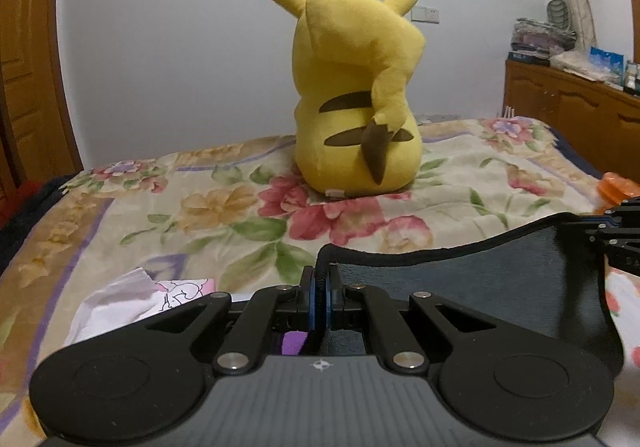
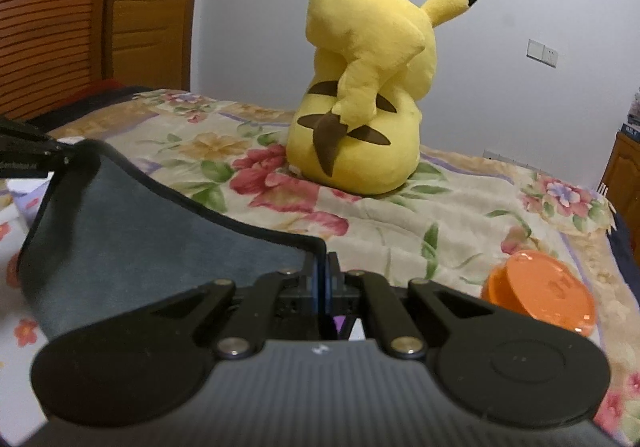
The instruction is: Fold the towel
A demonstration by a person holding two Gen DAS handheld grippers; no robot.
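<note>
A dark grey towel point(image 1: 460, 279) with black edging hangs stretched between my two grippers above the floral bed cover. My left gripper point(image 1: 320, 287) is shut on the towel's left top corner. My right gripper point(image 2: 325, 279) is shut on the towel's point(image 2: 140, 231) right top corner. The right gripper shows at the right edge of the left wrist view point(image 1: 616, 243), and the left gripper at the left edge of the right wrist view point(image 2: 36, 155). The towel's top edge sags between them. Its lower part is hidden behind the gripper bodies.
A large yellow plush toy point(image 1: 356, 87) sits on the floral bed cover point(image 1: 200, 207) straight ahead. An orange round container point(image 2: 540, 291) lies on the bed at the right. Crumpled white paper point(image 1: 128, 299) lies at the left. A wooden cabinet point(image 1: 572, 103) stands at the right, a wooden door point(image 2: 60, 15) at the left.
</note>
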